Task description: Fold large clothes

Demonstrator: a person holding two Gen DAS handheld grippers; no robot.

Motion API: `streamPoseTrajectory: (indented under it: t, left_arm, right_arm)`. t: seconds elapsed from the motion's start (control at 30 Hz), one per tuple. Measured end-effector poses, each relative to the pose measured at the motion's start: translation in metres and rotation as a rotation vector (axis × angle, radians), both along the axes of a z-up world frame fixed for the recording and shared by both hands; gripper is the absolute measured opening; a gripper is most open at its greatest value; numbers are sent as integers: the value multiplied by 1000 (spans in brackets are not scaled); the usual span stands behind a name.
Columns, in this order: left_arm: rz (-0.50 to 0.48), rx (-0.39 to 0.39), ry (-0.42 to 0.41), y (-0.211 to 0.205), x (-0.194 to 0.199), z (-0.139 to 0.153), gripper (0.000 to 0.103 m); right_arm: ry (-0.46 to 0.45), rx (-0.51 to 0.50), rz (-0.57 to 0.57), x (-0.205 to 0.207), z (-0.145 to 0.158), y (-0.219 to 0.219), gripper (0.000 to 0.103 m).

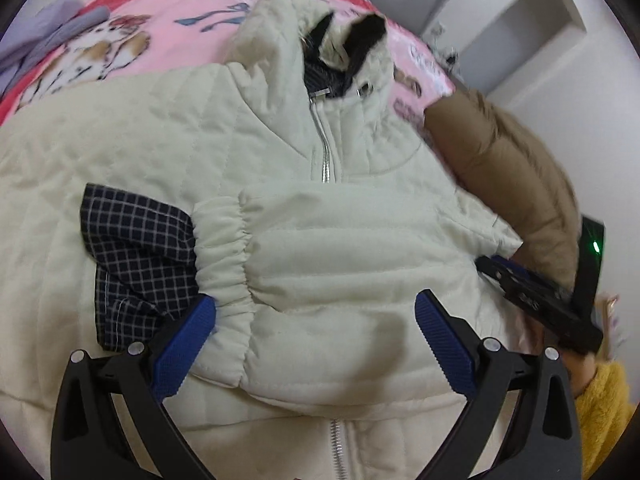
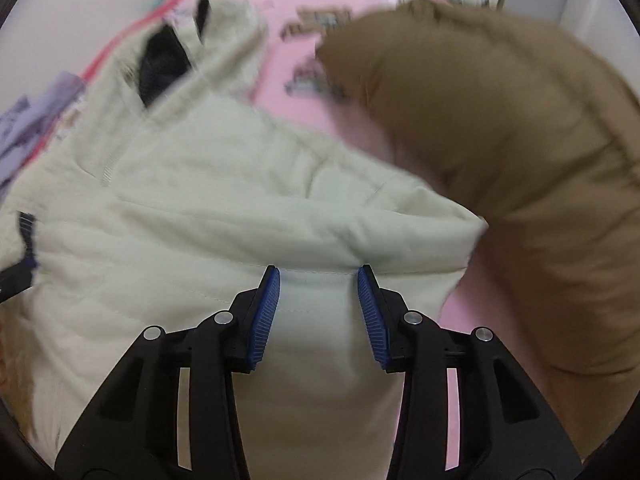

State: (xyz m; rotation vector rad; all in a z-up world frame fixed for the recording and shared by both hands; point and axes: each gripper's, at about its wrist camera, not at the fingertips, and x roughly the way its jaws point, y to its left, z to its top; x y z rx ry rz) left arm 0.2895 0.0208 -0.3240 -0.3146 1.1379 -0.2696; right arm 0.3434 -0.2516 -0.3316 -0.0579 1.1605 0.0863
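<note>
A cream quilted hooded jacket [image 1: 320, 140] lies zipped, front up, on the bed. One sleeve is folded across its chest, and the elastic cuff [image 1: 224, 252] rests beside a flap of navy checked lining [image 1: 132, 248]. My left gripper [image 1: 316, 304] hovers open and wide over that folded sleeve, its pads clear of the cloth. My right gripper [image 2: 318, 272] is at the right edge of the jacket [image 2: 200, 200]. Its jaws stand partly apart, with a fold of cream fabric between the pads. It also shows in the left wrist view as the right gripper [image 1: 490, 262].
A brown padded jacket [image 2: 500, 140] lies bunched against the cream jacket's right side, also seen as the brown jacket [image 1: 500, 160]. Under both is a pink printed blanket [image 1: 160, 12]. Lavender cloth [image 1: 48, 32] lies at the far left. A yellow fleecy sleeve [image 1: 604, 412] is behind the right gripper.
</note>
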Motion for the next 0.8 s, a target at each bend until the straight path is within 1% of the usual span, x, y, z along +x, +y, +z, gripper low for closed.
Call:
streamPoseTrajectory:
  t: [0.1,0.17,0.23,0.3,0.33,0.37,0.4,0.43,0.5,0.53,0.57,0.6,0.63,0.67,0.7,0.73,0.77,0.8]
  left_arm:
    - [-77,126,-13,-16,0,-9,98]
    - [-91,157,-25,-20,-1,-11,98]
    - [-84,150,-36,-18,-2,-10,98]
    - [-81,136,-37,-14,-3,-7,98]
    - [-70,119,-48,-11,-5,-2,98]
    - [-46,98,-66,-5,-8,4,98]
    - [-17,82,-82,1,-13,9,98]
    - [23,57,-102,9,-18,16,98]
    - [98,2,-124,27,-30,25,98]
    - [148,-8,-128,39,-37,29,98]
    - [187,3,-125,48,-41,32,98]
    - [246,33,-126,67,-51,38,98]
    - [272,49,-131,79,-58,42,98]
    - [306,68,-139,95,-67,47,98]
    - [330,45,-157,118,-80,53,98]
    - [367,47,-158,137,-91,56,98]
    - [428,73,-146,157,-104,59,98]
    - [467,79,-137,172,-113,59,98]
  right_arm:
    - [8,-26,3,2,-17,4,39]
    - [14,-29,0,3,-19,6,40]
    - [31,-33,-16,5,-17,8,41]
    - [42,-34,-59,9,-9,9,45]
    - [36,-3,-82,9,-1,9,56]
    - [14,34,-104,7,8,10,65]
    - [-5,64,-122,4,16,11,65]
    - [-39,121,-134,-3,29,17,65]
    - [-85,190,-128,-16,48,30,66]
    - [-102,242,-109,-26,59,44,72]
    - [-103,269,-103,-29,64,52,80]
    - [-93,316,-87,-37,70,65,83]
    - [-78,368,-55,-46,76,79,84]
    - [-68,395,-26,-53,80,90,84]
    - [-61,413,9,-63,86,105,86]
    - [-63,419,41,-72,94,119,89]
    - [-75,417,72,-82,101,132,92]
    - [-91,412,96,-89,108,142,93]
